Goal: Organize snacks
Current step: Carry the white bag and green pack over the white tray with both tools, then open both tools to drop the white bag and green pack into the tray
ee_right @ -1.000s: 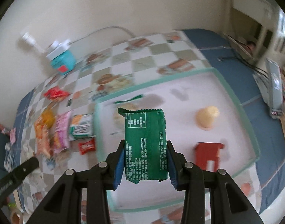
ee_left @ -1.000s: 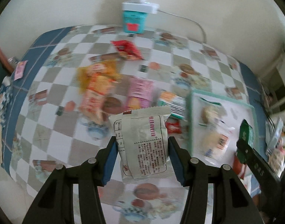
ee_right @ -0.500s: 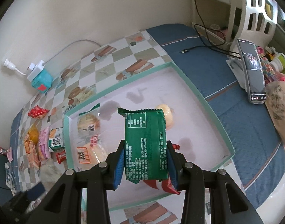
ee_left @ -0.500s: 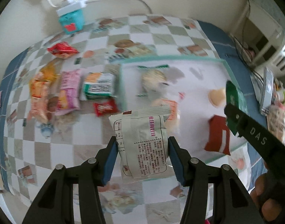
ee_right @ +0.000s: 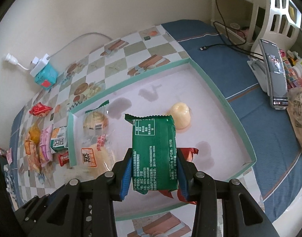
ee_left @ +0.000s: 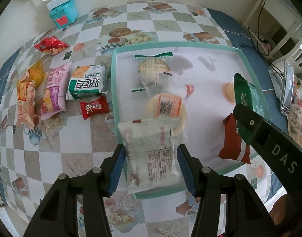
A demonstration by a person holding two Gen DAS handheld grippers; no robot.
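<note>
With each gripper (ee_left: 151,167) (ee_right: 153,172) clamping a packet (ee_left: 151,154) (ee_right: 153,154), lower both well inside the tray (ee_left: 113,90) before releasing.

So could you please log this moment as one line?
left tool: holds white packet | right tool: holds green packet | both over tray
</note>
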